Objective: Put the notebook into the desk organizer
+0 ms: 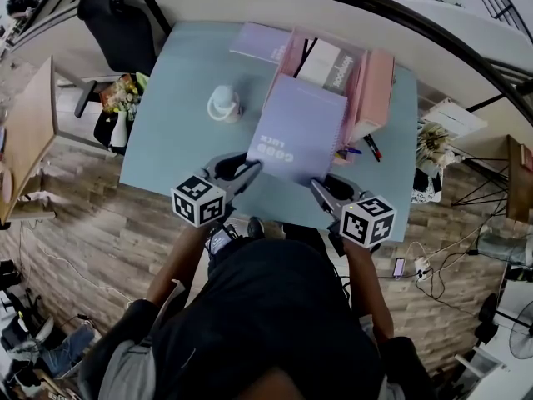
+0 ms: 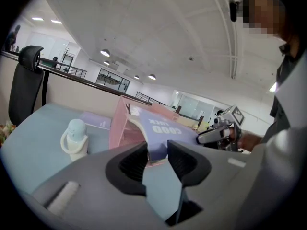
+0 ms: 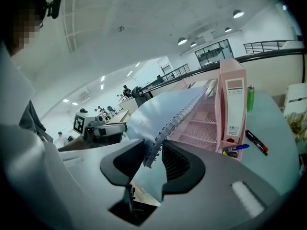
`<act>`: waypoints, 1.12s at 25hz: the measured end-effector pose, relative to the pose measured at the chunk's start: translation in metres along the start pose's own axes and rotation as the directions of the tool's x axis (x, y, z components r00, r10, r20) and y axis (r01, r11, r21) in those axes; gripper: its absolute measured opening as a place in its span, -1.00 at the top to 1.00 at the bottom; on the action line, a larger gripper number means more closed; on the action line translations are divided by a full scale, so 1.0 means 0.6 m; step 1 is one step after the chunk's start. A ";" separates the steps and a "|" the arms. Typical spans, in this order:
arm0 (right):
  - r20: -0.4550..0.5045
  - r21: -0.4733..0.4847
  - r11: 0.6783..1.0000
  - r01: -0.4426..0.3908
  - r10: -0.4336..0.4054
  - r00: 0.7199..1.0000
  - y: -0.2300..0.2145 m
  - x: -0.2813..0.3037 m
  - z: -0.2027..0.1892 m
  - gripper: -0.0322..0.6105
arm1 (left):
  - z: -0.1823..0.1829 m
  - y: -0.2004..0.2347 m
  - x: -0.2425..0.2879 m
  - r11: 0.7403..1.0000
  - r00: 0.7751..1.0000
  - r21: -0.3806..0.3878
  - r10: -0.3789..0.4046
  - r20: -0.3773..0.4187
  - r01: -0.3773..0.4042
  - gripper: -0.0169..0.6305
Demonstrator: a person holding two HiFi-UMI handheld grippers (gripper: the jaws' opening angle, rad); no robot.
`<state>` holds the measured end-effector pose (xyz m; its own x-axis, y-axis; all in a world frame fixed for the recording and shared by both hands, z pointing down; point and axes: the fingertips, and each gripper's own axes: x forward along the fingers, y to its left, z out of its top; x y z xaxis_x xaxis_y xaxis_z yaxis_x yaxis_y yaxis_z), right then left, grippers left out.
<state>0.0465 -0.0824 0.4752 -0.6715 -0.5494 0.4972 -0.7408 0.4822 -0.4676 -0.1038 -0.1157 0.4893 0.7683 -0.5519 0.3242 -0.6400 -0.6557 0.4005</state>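
Note:
A lilac spiral notebook (image 1: 298,130) with white print on its cover is held tilted over the table, its far edge at the pink desk organizer (image 1: 376,90). My left gripper (image 1: 254,167) is shut on the notebook's near left corner (image 2: 158,138). My right gripper (image 1: 316,182) is shut on the near right corner, with the wire spiral (image 3: 168,126) between its jaws. In the right gripper view the pink organizer (image 3: 232,104) stands just beyond the notebook (image 3: 158,111), and in the left gripper view the organizer (image 2: 122,126) rises behind the cover.
A white mug-like pot (image 1: 223,103) stands left of the notebook on the pale blue table (image 1: 175,123). A second lilac book (image 1: 260,42) lies at the back. Pens (image 1: 371,147) lie right of the organizer. A black chair (image 1: 117,23) and flowers (image 1: 125,94) are beyond the table's left edge.

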 end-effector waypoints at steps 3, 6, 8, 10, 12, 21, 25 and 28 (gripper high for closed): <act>-0.002 -0.005 1.000 0.004 -0.004 1.000 0.009 0.000 -0.008 0.54 | -0.007 -0.001 -0.011 1.000 1.000 0.001 -0.001 -0.002 0.001 0.36; -0.001 -0.013 1.000 0.006 -0.006 1.000 0.021 -0.002 -0.015 0.54 | -0.014 -0.005 -0.024 1.000 1.000 0.007 -0.002 -0.002 0.002 0.36; 0.001 -0.019 1.000 0.006 -0.006 1.000 0.032 -0.005 -0.022 0.54 | -0.019 -0.010 -0.035 1.000 1.000 0.010 0.000 0.002 0.000 0.36; 0.001 -0.025 1.000 0.007 -0.007 1.000 0.045 -0.010 -0.032 0.54 | -0.026 -0.016 -0.049 1.000 1.000 0.013 0.001 0.004 -0.001 0.36; 0.002 -0.025 1.000 0.008 -0.008 1.000 0.049 -0.013 -0.037 0.54 | -0.029 -0.020 -0.055 1.000 1.000 0.018 -0.001 0.003 0.001 0.37; -0.003 -0.043 0.999 0.016 -0.016 1.000 0.057 -0.016 -0.042 0.54 | -0.034 -0.023 -0.061 1.000 1.000 0.027 0.002 -0.010 -0.002 0.37; -0.006 -0.042 0.999 0.016 -0.017 1.000 0.063 -0.021 -0.055 0.54 | -0.045 -0.032 -0.071 1.000 1.000 0.026 0.003 -0.014 -0.003 0.37; -0.007 -0.042 0.999 0.015 -0.015 1.000 0.062 -0.019 -0.057 0.54 | -0.049 -0.030 -0.070 1.000 1.000 0.022 0.005 -0.020 -0.005 0.37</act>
<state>0.0263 -0.0348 0.4772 -0.6604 -0.5516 0.5096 -0.7507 0.5021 -0.4294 -0.1241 -0.0658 0.4935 0.7650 -0.5450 0.3433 -0.6437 -0.6644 0.3797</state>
